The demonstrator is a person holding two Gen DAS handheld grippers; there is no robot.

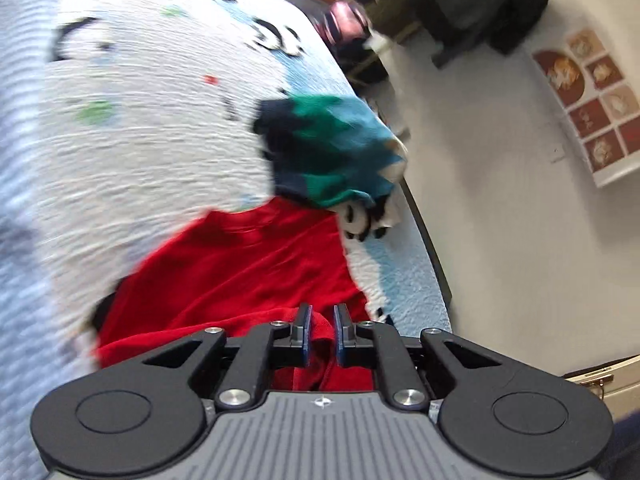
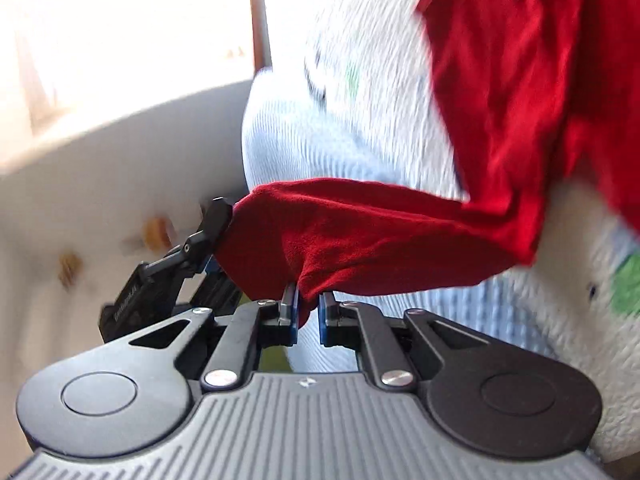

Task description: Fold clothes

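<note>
A red garment [image 1: 240, 272] lies on a white patterned bedspread [image 1: 140, 140]. My left gripper [image 1: 322, 320] is shut on a bunched fold of the red garment near its lower edge. In the right wrist view the red garment [image 2: 380, 240] hangs stretched across the frame. My right gripper [image 2: 308, 302] is shut on its edge, pinched between the blue pads. The other gripper [image 2: 192, 252] shows at the left of that view, holding the same cloth edge.
A folded blue, green and navy garment [image 1: 332, 148] lies on the bedspread near the bed's right edge, with a black-and-white piece [image 1: 368, 220] beside it. A white wall with a poster [image 1: 592, 100] and dark furniture [image 1: 460, 8] lie beyond.
</note>
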